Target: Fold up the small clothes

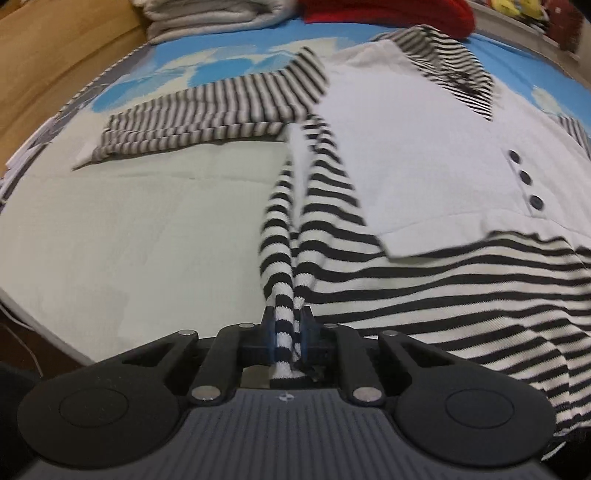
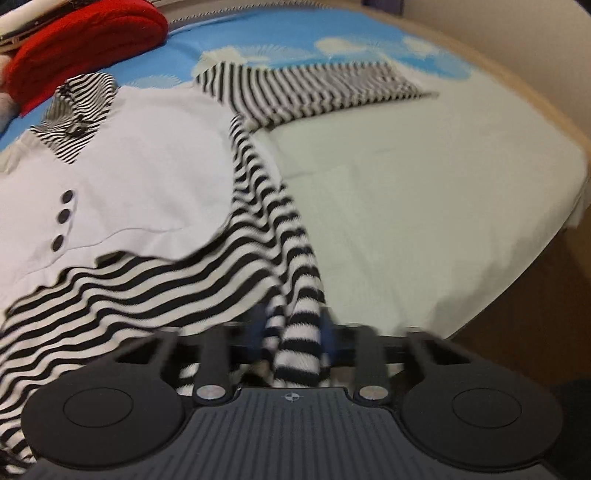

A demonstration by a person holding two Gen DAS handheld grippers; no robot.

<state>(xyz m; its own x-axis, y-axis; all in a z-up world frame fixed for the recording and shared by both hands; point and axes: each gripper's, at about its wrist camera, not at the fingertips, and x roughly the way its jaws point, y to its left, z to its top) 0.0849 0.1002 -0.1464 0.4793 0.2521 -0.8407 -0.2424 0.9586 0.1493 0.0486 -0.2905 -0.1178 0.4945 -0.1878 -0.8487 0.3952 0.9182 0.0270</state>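
Fingers of the left gripper (image 1: pixel 287 325) and right gripper (image 2: pixel 293 332) pinch the hem corners of the striped shirt (image 1: pixel 424 155) spread on the bed (image 1: pixel 129 240). Thin bunched bites could slip, skewing the fold.

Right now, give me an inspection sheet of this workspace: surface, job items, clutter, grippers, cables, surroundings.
Surface: bed sheet, pale with a blue cloud print toward the far end.
Job's things: striped garment with a white front panel and three dark buttons, lying mostly flat, sleeves spread to the sides.
Clutter: red garment and folded grey laundry at the far end.
Grippers: left gripper shut on a bunched striped hem corner; right gripper shut on the other hem corner; that view is blurred.
Cables: a thin pale cord beside the bed's edge.
Surroundings: wooden bed frame; wall behind.
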